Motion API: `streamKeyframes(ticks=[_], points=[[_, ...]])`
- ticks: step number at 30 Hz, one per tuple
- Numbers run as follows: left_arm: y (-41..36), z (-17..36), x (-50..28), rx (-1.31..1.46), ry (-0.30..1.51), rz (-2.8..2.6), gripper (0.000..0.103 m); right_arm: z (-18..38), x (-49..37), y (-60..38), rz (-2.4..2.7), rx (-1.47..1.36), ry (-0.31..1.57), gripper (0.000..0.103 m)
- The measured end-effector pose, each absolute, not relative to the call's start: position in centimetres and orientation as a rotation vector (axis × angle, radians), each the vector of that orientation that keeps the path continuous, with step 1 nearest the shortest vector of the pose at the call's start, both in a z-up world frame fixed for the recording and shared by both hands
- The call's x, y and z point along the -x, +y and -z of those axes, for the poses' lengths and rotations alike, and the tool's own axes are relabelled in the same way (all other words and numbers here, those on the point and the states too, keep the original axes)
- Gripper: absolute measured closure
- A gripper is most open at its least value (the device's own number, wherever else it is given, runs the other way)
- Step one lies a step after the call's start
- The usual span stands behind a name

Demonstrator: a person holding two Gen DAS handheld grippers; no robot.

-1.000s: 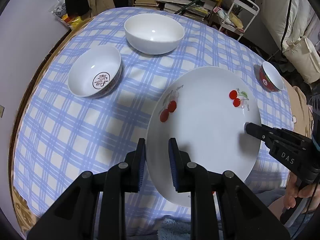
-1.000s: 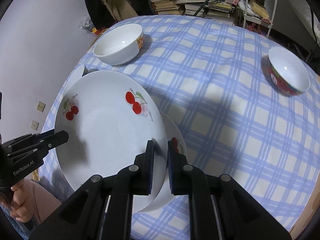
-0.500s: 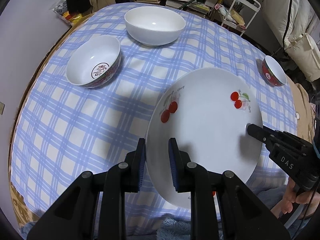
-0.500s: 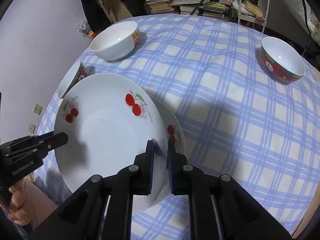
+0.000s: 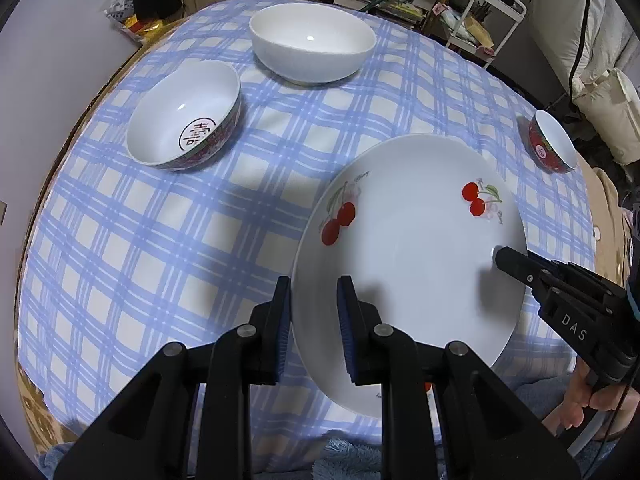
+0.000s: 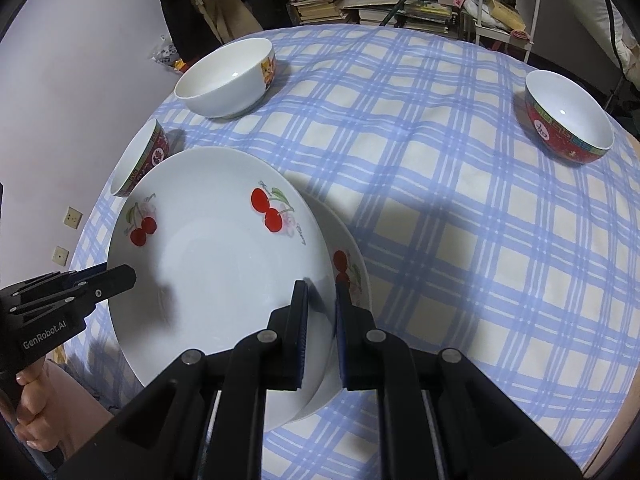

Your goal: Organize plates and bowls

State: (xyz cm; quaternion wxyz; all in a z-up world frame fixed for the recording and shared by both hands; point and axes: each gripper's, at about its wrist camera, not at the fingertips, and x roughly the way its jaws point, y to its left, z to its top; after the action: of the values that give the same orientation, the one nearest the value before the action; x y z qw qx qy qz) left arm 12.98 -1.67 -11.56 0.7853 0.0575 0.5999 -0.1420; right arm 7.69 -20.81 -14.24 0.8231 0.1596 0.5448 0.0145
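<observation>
Checked blue-and-cream cloth [image 5: 168, 248] covers the round table, with stacked books [image 6: 320, 4] and a white cart [image 5: 480, 24] crowding the room behind. Both claws are clamped on the upper cherry plate [image 5: 408, 264] — left gripper [image 5: 314, 312] on one rim, right gripper [image 6: 322, 316] opposite — over a second plate [image 6: 352, 264]. Three bowls [image 5: 312, 42] stand apart beyond.

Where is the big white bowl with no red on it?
In the left wrist view the plain white bowl sits at the far side of the checked tablecloth, just behind the red-patterned bowl and beyond the cherry plate.
</observation>
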Motion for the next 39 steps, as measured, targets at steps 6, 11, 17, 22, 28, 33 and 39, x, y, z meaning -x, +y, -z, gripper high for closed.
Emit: streamKeyframes(ticks=[6, 11, 17, 22, 28, 33, 39], points=[[-1.7, 12.2, -13.3, -0.12, 1.313, 0.306, 0.082, 14.5, -7.9, -20.7, -0.019, -0.318, 1.159, 0.088], [-2.0, 12.7, -13.5, -0.122, 1.328, 0.309, 0.082, 14.4, -7.9, -20.8, 0.0, -0.295, 1.155, 0.088], [-2.1, 13.4, -13.8, -0.124, 1.352, 0.299, 0.082, 14.8, -8.1, -20.6, 0.009, -0.27, 1.171, 0.088], [-2.5, 14.2, -14.2, -0.137, 1.375, 0.294, 0.082, 14.9, -8.2, -20.3, 0.025, -0.234, 1.172, 0.088], [-3.1, 15.4, -14.4, -0.168, 1.407, 0.275, 0.082, 15.3, -8.3, -19.8, 0.04, -0.182, 1.179, 0.089], [-3.0, 15.9, -14.7, -0.15, 1.429, 0.271, 0.082, 15.2, -8.1, -19.4, 0.051, -0.141, 1.163, 0.089], [-3.4, 16.1, -14.5, -0.184, 1.423, 0.268, 0.082, 15.0, -8.2, -19.4, 0.058, -0.134, 1.152, 0.089]])
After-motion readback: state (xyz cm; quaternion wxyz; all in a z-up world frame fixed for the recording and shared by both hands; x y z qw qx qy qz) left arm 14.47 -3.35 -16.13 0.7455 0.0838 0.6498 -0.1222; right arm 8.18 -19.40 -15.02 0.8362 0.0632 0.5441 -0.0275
